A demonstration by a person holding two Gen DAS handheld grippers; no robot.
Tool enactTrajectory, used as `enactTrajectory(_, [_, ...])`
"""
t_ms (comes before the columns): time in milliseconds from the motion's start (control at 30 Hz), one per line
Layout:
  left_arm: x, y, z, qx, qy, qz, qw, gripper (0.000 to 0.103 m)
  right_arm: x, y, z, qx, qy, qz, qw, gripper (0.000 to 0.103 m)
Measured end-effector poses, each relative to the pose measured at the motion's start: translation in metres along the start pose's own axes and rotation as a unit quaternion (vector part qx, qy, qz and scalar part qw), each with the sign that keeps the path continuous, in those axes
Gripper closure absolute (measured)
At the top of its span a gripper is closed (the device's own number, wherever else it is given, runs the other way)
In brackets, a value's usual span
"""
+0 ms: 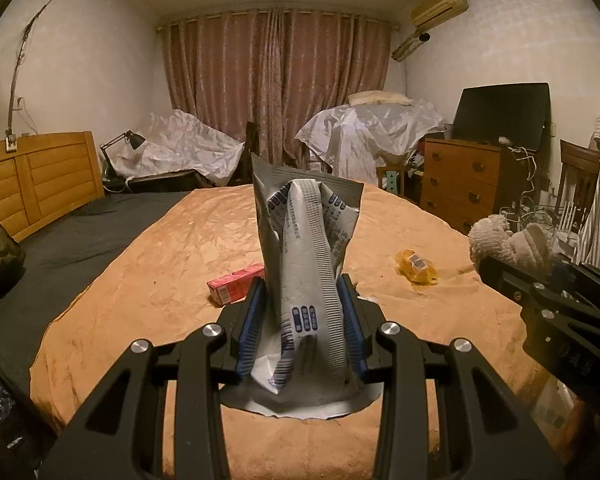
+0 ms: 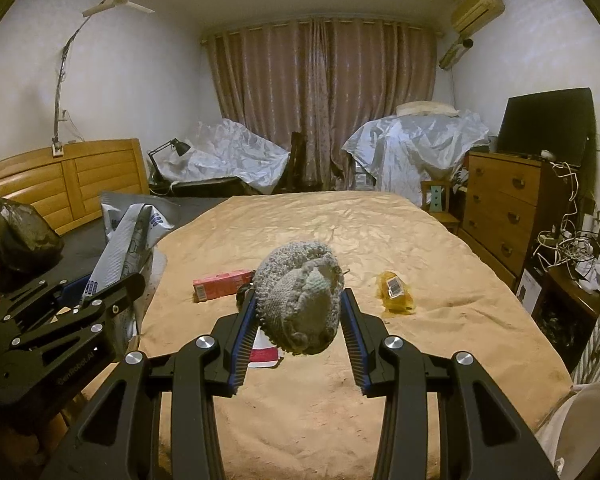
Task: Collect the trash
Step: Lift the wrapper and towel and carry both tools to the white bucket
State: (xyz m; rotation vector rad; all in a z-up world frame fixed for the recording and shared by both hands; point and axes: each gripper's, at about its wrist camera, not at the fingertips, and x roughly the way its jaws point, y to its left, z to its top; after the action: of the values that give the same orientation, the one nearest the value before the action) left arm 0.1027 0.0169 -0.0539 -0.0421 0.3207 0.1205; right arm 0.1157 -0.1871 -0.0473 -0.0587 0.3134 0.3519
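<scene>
My left gripper (image 1: 305, 308) is shut on a crumpled silver-white snack bag with blue print (image 1: 308, 236), which stands upright between the blue pads above the orange blanket. My right gripper (image 2: 300, 312) is shut on a grey knitted bundle (image 2: 300, 300), held above the bed. A pink carton (image 2: 220, 283) and a yellow wrapper (image 2: 396, 292) lie on the blanket beyond both grippers. A red-and-white scrap (image 2: 265, 354) lies under the bundle. In the left wrist view the right gripper (image 1: 500, 276) shows at the right edge with the grey knitted bundle (image 1: 508, 240). The right wrist view has the left gripper (image 2: 112, 280) and the snack bag (image 2: 128, 232) at the left.
The orange blanket (image 2: 360, 240) covers most of the bed, with a dark sheet (image 1: 80, 232) toward the wooden headboard (image 1: 40, 176). A full black bag (image 2: 20, 236) sits by the headboard. A dresser (image 2: 504, 204), a cable tangle (image 2: 568, 244) and a white rounded object (image 2: 580, 432) line the right side.
</scene>
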Motion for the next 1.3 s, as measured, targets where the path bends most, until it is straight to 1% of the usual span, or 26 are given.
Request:
enactTrajectory(233, [-0.002,-0.002,0.0,0.002,0.003,-0.004,1.0,0.067,-0.001,0.002,0.0,-0.001,-0.001,-0.001,1.0,0.061])
enactTrajectory(400, [-0.003,-0.011,0.006,0.009,-0.004,-0.02,0.9997,0.067,-0.008,-0.008,0.006,0.0,-0.002,-0.011,1.0,0.061])
enactTrajectory(567, [-0.003,-0.037,0.015,0.019,-0.009,-0.059,0.9981,0.067,-0.035,-0.032,0.013,0.001,-0.003,-0.04,0.999,0.061])
enactTrajectory(700, [-0.002,-0.068,0.019,0.03,-0.005,-0.098,0.9947,0.067,-0.063,-0.065,0.014,0.011,-0.005,-0.072,0.997,0.061])
enactTrajectory(800, [-0.003,-0.097,0.02,0.042,0.001,-0.13,0.9906,0.067,-0.084,-0.095,0.011,0.021,-0.002,-0.101,0.995,0.061])
enactTrajectory(1000, [-0.004,-0.154,0.02,0.065,0.013,-0.193,0.979,0.067,-0.13,-0.162,-0.001,0.042,0.012,-0.158,0.987,0.061])
enactTrajectory(1100, [-0.007,-0.183,0.018,0.08,0.018,-0.221,0.9719,0.067,-0.153,-0.198,-0.01,0.05,0.023,-0.184,0.981,0.061])
enactTrajectory(1267, [-0.009,-0.233,0.012,0.104,0.041,-0.271,0.9562,0.067,-0.19,-0.253,-0.028,0.064,0.046,-0.22,0.972,0.061])
enactTrajectory(1300, [-0.01,-0.237,0.01,0.107,0.044,-0.277,0.9539,0.067,-0.198,-0.264,-0.032,0.066,0.051,-0.229,0.97,0.061])
